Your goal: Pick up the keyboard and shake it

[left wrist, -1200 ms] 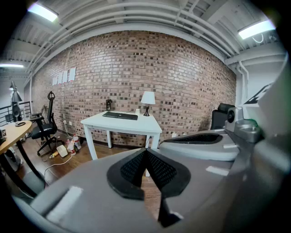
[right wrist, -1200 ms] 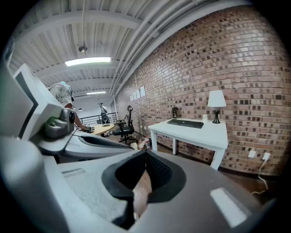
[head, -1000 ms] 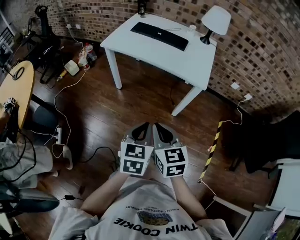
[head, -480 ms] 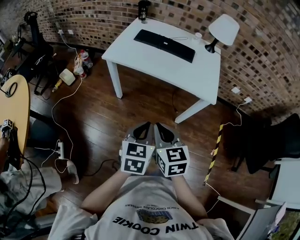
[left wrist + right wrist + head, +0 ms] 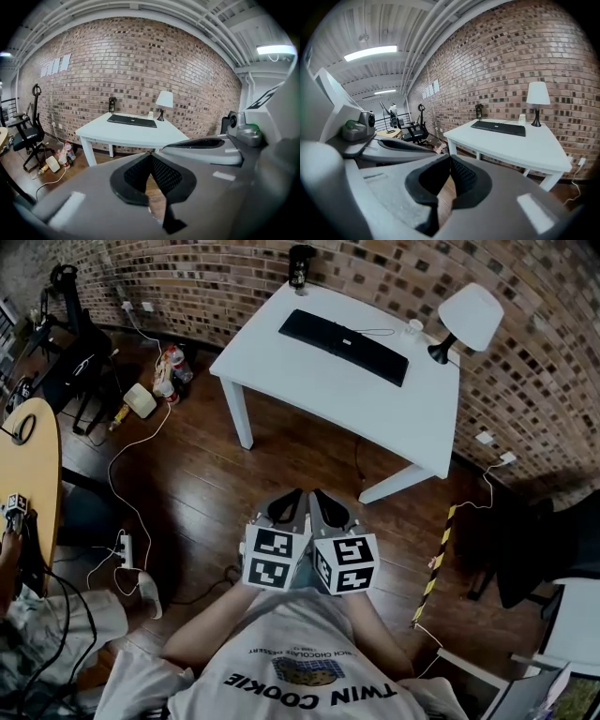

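Since a second ago, the table (image 5: 319, 390) has been brought nearer in the head view, while both grippers have been kept side by side at the chest. Closest in, the left gripper (image 5: 289, 503) and right gripper (image 5: 324, 504) are seen with jaws pressed together on nothing. Bare wooden floor is left open ahead, with cables (image 5: 122, 442) lying off to the left. Farther off, the keyboard (image 5: 344, 334) lies flat near the table's back edge, close to the brick wall, a lamp (image 5: 469, 320) beside it. The approach is judged to be in hand; next, the jaws must be opened and the keyboard's ends reached.
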